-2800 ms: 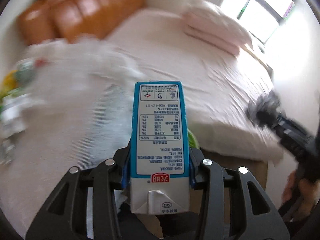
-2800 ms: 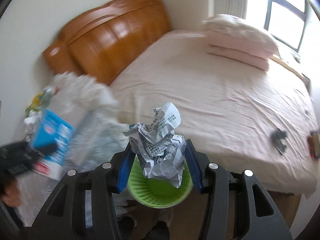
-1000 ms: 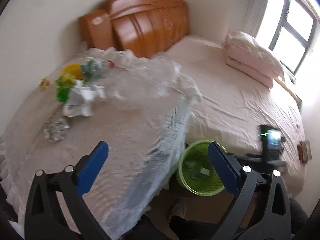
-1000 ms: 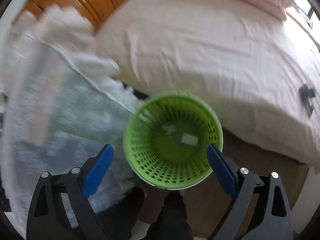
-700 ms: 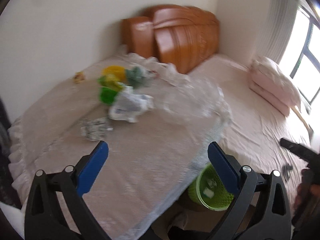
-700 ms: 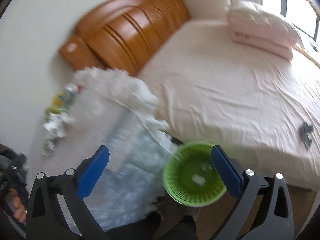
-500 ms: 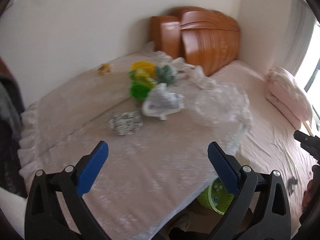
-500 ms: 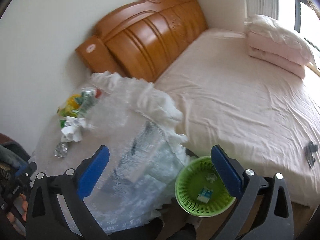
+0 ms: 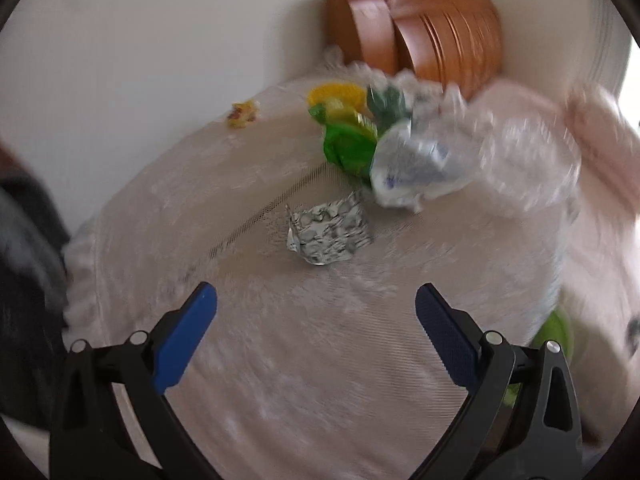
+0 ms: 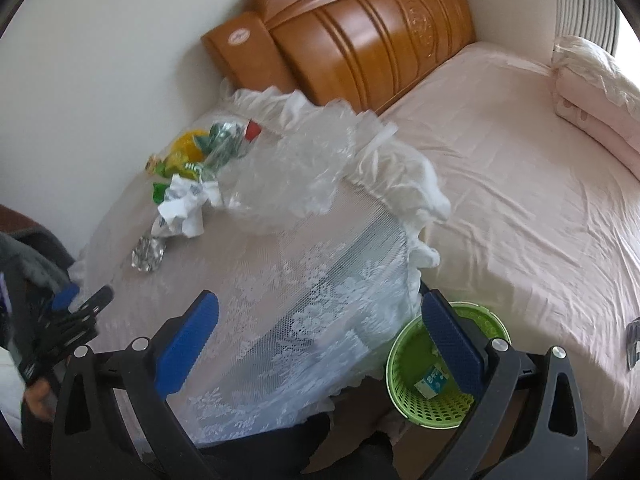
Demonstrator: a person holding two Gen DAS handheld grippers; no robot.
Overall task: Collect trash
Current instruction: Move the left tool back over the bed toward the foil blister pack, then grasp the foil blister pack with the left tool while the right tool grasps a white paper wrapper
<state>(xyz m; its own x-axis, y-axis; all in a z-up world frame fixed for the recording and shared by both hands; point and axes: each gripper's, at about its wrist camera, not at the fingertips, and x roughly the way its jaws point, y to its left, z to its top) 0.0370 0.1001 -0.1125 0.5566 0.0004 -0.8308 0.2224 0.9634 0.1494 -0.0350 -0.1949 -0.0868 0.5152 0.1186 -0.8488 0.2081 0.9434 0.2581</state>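
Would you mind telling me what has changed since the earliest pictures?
Both grippers let go: the left gripper dropped its milk carton, the right gripper its paper ball, into the green basket. Both swung back toward the table's trash, jaws open and empty. That trash stayed put.

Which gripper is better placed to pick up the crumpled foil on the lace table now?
Probably left. The left gripper, open and empty, faces the crumpled foil directly ahead. The right gripper is nearer the green basket.
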